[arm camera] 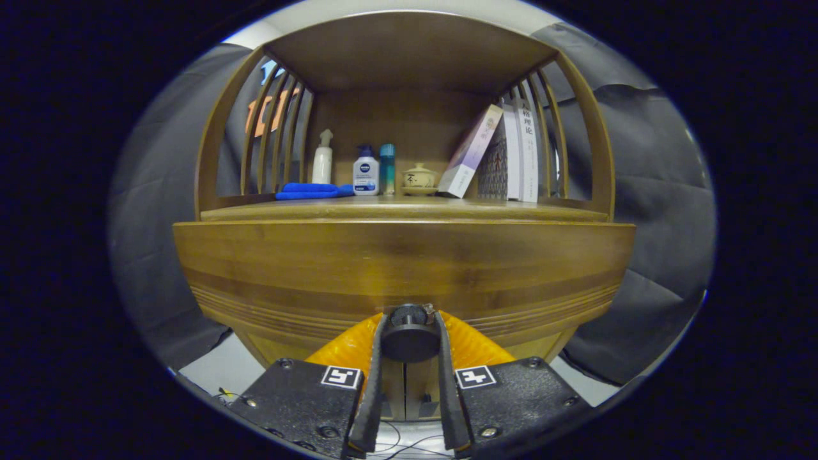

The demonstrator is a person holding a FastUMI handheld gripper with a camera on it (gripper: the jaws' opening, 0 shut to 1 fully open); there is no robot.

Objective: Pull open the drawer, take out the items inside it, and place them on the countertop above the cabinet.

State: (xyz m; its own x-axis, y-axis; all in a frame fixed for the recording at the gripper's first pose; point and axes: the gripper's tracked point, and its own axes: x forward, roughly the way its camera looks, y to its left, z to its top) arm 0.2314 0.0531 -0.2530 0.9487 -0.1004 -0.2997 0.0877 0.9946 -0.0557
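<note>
Gripper [409, 332] has both our fingers clamped on the drawer knob [409, 337], jaws narrow; drawer front [402, 268] looks closed; cloth [313, 190], bottles, books up on the countertop [409, 209].

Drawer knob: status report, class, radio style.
Gripper shut on drawer knob. Drawer front not visibly open. Nothing blocking.

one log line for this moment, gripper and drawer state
gripper: jaws shut on drawer knob | drawer: front showing, contents hidden | countertop: bottles, blue cloth, books
</note>
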